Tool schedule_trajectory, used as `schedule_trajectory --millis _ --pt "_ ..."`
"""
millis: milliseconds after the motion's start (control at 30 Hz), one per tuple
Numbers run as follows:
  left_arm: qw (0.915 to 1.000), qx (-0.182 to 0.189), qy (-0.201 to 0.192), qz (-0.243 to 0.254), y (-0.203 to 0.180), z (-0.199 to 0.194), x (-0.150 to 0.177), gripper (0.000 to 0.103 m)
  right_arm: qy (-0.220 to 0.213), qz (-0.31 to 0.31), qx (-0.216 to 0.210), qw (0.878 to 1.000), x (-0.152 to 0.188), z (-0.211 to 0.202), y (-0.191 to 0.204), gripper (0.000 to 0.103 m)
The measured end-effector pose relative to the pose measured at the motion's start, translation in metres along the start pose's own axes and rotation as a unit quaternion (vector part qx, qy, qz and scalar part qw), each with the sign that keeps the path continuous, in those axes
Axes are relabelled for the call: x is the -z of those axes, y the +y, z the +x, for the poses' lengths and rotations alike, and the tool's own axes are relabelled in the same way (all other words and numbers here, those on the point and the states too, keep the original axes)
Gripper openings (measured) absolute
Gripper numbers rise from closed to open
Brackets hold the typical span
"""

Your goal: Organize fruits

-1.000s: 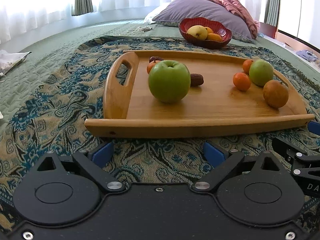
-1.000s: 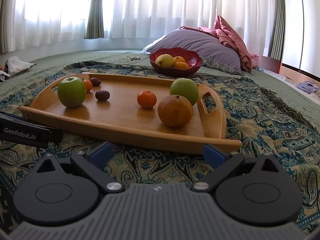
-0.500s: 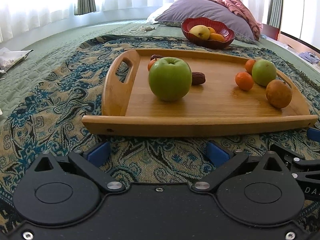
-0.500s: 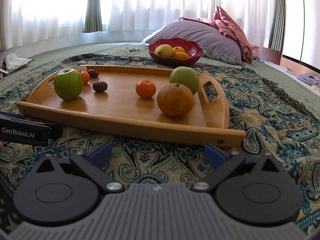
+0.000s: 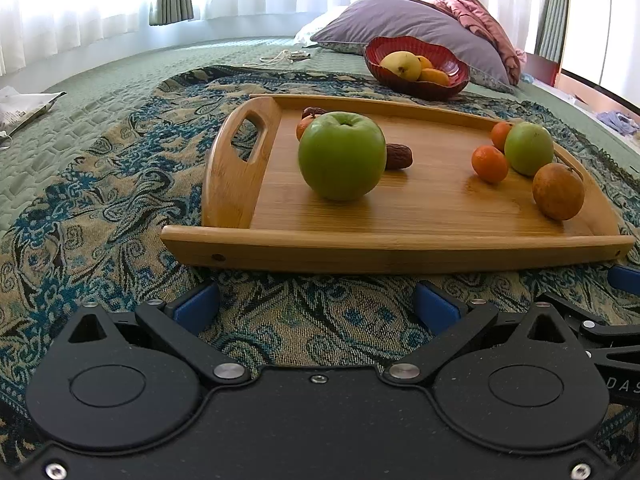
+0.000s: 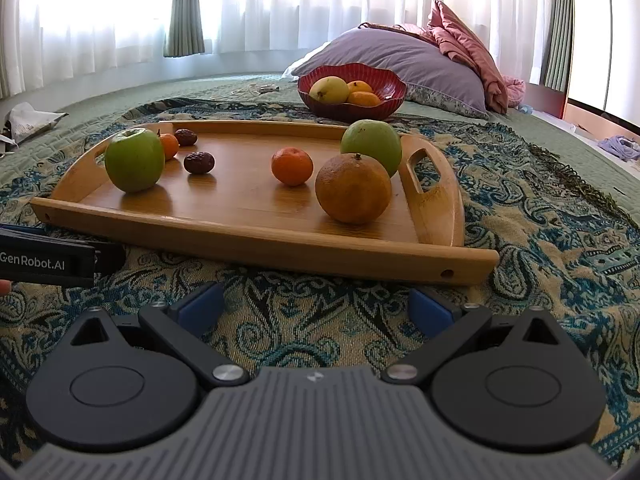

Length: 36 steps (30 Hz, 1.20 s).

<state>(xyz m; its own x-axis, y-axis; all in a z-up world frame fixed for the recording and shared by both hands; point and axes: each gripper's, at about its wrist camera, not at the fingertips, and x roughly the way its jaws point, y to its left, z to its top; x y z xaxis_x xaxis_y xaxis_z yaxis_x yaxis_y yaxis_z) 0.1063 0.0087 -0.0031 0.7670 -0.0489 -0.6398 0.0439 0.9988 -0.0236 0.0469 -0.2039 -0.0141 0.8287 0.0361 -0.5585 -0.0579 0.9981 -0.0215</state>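
A wooden tray point(image 5: 400, 248) point(image 6: 260, 240) lies on a patterned blanket. On it are a green apple point(image 5: 342, 155) point(image 6: 135, 159), a second green fruit point(image 5: 529, 148) point(image 6: 372, 146), a large orange point(image 5: 558, 191) point(image 6: 353, 189), small tangerines point(image 5: 489, 163) point(image 6: 292, 167) and dark dates point(image 5: 398, 156) point(image 6: 199, 162). A red bowl point(image 5: 416, 65) point(image 6: 352, 90) with yellow and orange fruit stands behind the tray. My left gripper point(image 5: 316, 306) is open and empty before the tray's near rim. My right gripper point(image 6: 316, 306) is open and empty too.
A purple pillow point(image 6: 400, 60) and pink cloth point(image 6: 468, 48) lie behind the bowl. A white bag point(image 5: 24, 108) lies at far left on the green bedspread. The left gripper's body point(image 6: 48, 258) shows at the right wrist view's left edge.
Both grippers have moved a little forward and up toward the tray. Both stay open and empty. The fruits have not moved.
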Motion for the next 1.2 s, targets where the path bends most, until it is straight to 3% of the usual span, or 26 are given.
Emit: schedule_trajectory --millis 1200 --pt "1.0 -0.005 0.001 0.0 -0.0004 0.0022 -0.0003 0.103 -0.002 -0.001 0.002 1.0 0.0 0.0003 -0.0003 0.103"
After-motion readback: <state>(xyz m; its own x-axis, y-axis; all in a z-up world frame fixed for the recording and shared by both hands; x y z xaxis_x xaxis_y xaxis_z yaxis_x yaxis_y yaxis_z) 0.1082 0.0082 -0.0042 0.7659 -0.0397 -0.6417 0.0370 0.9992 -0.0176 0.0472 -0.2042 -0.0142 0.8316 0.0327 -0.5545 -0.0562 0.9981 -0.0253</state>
